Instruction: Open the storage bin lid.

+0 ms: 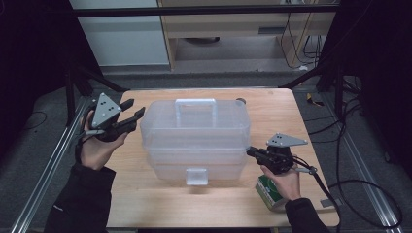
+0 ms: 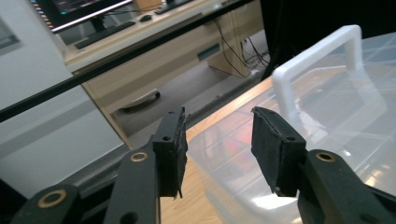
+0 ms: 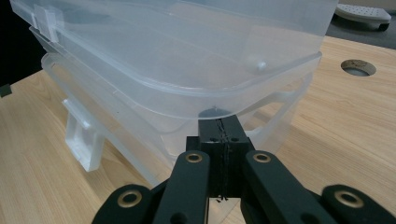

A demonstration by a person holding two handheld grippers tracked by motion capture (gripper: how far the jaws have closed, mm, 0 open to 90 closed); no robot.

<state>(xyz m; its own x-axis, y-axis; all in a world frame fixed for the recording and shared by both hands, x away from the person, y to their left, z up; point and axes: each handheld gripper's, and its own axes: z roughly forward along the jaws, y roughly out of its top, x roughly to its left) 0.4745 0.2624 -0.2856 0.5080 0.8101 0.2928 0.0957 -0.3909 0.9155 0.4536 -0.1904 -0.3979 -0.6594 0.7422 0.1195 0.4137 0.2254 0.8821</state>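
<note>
The right claw (image 3: 223,135) is pressed shut with nothing between its pads, its tip against the corner of the clear plastic box (image 1: 194,141), under the lid's (image 3: 187,51) rim. The left claw (image 1: 131,114) is half open and empty, just beside the box's far left corner. The box sits mid-bench (image 1: 160,204).

The risk: a push from one side could skid the light box or pop the lid askew.

The right claw view shows the front latch (image 3: 84,135) hanging free; the left claw view shows the white handle (image 2: 317,60) standing up.

Clear, frosty plastic storage box (image 1: 194,141) with white handle (image 1: 195,103); light wood-grain table (image 1: 145,194); green-and-white carton (image 1: 268,192) under the black right gripper (image 1: 250,152).
</note>
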